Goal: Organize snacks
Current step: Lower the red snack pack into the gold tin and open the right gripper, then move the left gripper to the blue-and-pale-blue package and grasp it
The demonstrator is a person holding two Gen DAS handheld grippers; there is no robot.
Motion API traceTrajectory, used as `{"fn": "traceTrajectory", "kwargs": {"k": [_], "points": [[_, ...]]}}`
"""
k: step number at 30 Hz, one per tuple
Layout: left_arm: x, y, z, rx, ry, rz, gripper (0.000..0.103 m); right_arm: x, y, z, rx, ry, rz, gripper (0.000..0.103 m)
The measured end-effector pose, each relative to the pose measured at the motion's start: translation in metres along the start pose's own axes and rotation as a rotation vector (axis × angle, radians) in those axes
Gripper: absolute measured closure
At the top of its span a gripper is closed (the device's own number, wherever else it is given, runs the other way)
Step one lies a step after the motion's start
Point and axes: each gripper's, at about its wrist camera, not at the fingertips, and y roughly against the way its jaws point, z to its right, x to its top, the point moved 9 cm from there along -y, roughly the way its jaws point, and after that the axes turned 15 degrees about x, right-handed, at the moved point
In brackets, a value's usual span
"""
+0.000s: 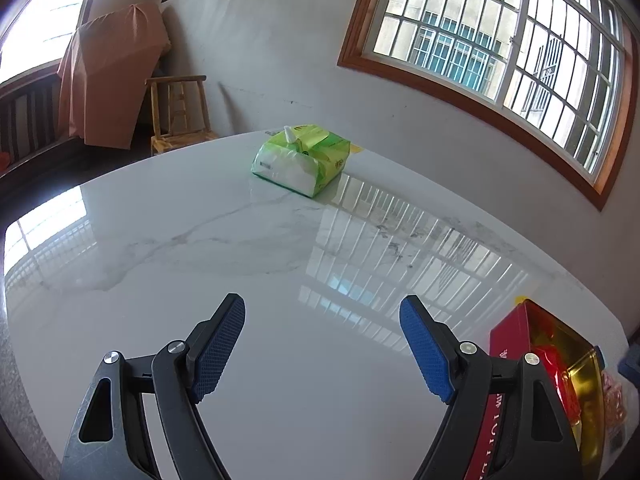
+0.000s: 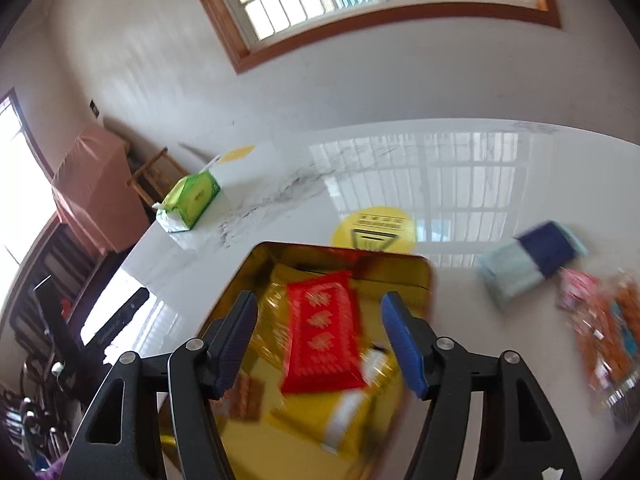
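Observation:
A red box with a gold inside (image 2: 416,268) stands on the white marble table; it also shows at the right edge of the left wrist view (image 1: 508,340). Inside lie a red packet (image 2: 324,332), yellow packets (image 2: 352,412) and a small brown packet (image 2: 244,396). My right gripper (image 2: 320,332) is open and empty, hovering over the box above the red packet. Loose snacks lie to the right: a blue and pale packet (image 2: 528,260), a pink packet (image 2: 576,284) and an orange bag (image 2: 612,332). My left gripper (image 1: 322,340) is open and empty over bare table, left of the box.
A green tissue pack (image 1: 300,158) sits at the far side of the table, also in the right wrist view (image 2: 192,200). A round yellow sticker (image 2: 374,228) lies beyond the box. A wooden chair (image 1: 180,112) and a covered cabinet (image 1: 108,76) stand past the table's left edge.

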Motion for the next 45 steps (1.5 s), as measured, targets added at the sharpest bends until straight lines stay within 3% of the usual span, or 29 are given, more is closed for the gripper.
{"fn": "traceTrajectory", "kwargs": {"k": [6,10,18,21,24,27,31,33,35,37,41,45], "points": [[-0.001,-0.001,0.001,0.006,-0.003,-0.005,0.023,-0.032,0.085,0.053,-0.133,-0.026,0.084,0.038],[-0.001,-0.002,0.0,0.014,-0.004,-0.011,0.023,-0.05,0.152,0.114,-0.328,-0.04,0.125,0.027],[-0.003,-0.006,-0.001,0.028,-0.008,-0.031,0.02,-0.089,0.238,0.231,-0.621,-0.142,0.093,0.027],[-0.005,-0.01,0.004,0.019,-0.04,-0.056,0.02,-0.098,0.254,0.261,-0.662,-0.179,0.072,0.026],[-0.002,-0.006,0.005,0.086,-0.125,-0.042,0.02,-0.105,0.263,0.283,-0.67,-0.232,0.064,0.025],[0.013,0.022,0.021,0.001,-0.178,-0.003,0.02,-0.109,0.267,0.3,-0.665,-0.261,0.064,0.023],[0.04,0.088,0.089,-0.177,-0.374,0.097,0.02,-0.113,0.271,0.317,-0.653,-0.297,0.077,0.019],[0.035,0.108,0.137,-0.267,-0.536,0.079,0.012,-0.11,0.269,0.318,-0.637,-0.298,0.083,0.018],[0.017,0.126,0.194,-0.372,-0.732,0.033,0.012,-0.11,0.266,0.318,-0.642,-0.283,0.074,0.015],[-0.005,0.142,0.249,-0.424,-0.903,0.029,0.012,-0.112,0.264,0.315,-0.633,-0.267,0.066,0.015],[-0.056,0.163,0.34,-0.56,-1.151,-0.035,0.012,-0.113,0.266,0.314,-0.599,-0.273,0.091,0.015],[-0.106,0.15,0.408,-0.551,-1.373,-0.008,0.012,-0.113,0.266,0.313,-0.576,-0.278,0.108,0.014]]}}
